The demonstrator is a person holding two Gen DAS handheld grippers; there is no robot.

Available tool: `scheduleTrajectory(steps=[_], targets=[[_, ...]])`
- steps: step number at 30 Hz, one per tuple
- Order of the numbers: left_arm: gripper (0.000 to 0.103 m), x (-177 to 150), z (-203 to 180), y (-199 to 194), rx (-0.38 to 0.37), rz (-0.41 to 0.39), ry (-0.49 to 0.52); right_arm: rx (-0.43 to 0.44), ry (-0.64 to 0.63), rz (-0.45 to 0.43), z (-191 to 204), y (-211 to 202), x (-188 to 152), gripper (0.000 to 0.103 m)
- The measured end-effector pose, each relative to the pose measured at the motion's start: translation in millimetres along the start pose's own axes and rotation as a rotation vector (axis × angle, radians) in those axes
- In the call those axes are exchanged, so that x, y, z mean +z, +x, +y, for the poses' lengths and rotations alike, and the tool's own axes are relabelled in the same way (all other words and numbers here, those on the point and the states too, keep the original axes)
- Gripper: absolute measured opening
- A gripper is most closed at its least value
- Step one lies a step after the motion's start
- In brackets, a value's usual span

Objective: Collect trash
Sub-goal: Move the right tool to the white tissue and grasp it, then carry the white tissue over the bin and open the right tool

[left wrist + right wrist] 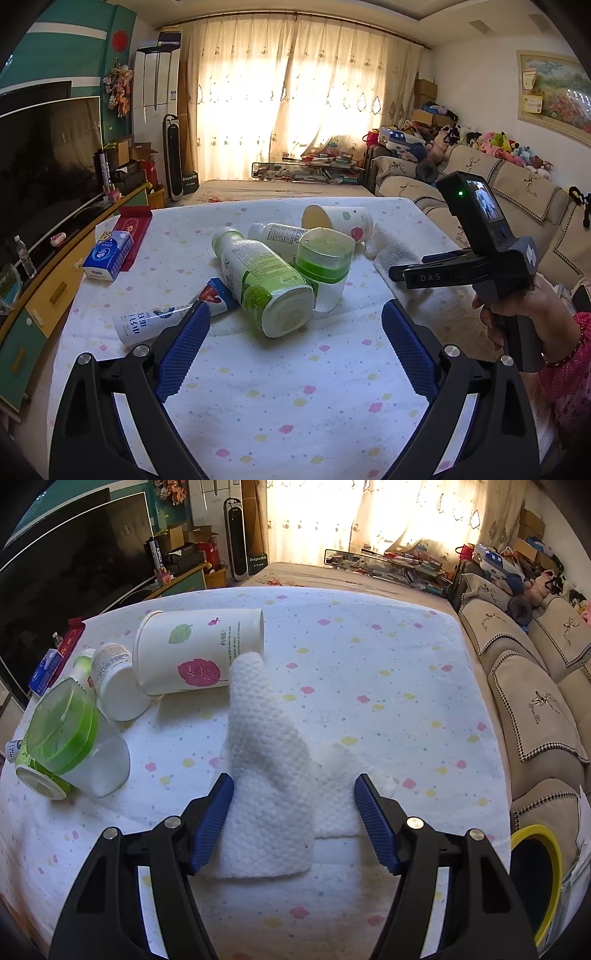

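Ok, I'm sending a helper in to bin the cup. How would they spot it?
Look at the table with the flower-dotted cloth. At the far edge of the bottle pile lies the paper cup, on its side. It alone has printed green and pink leaves, and touches the white towel.

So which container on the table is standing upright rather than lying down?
The clear jar with the green lid; the bottles and the paper cup lie on their sides.

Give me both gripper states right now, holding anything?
Left gripper: open, holding nothing; the green-label bottle lies just ahead.
Right gripper: open, not gripping; the white cloth lies between its fingers, pads off it.
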State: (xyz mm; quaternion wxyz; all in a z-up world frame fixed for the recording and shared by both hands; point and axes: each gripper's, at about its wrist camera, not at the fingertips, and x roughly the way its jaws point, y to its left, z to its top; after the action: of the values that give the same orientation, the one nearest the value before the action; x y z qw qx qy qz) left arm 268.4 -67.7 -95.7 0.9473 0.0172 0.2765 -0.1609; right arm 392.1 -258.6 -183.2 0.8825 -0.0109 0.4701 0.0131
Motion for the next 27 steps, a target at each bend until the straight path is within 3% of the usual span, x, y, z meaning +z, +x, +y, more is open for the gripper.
scheduleTrajectory(steps=[2,5,7,12,16,27], targets=[[0.093,-1,-2,1,0.01,-0.001,0.011,0.002,-0.005,-0.003,1,0,0,0.064],[0.093,-2,-3,2,0.013,0.002,0.021,0.02,-0.011,-0.009,3,0,-1,0.052],[0.093,-2,-4,2,0.016,0.004,0.026,0.036,-0.023,-0.015,5,-2,-3,0.036],[0.093,-3,-2,4,0.03,0.007,0.022,0.059,-0.021,-0.022,8,-7,-5,0.012],[0.093,-5,-1,5,0.035,0.012,0.015,0.112,0.03,-0.029,0,-20,-5,0.011],[0.093,-6,-6,8,0.052,0.021,0.04,0.236,0.137,-0.188,-35,-115,-23,0.011]])
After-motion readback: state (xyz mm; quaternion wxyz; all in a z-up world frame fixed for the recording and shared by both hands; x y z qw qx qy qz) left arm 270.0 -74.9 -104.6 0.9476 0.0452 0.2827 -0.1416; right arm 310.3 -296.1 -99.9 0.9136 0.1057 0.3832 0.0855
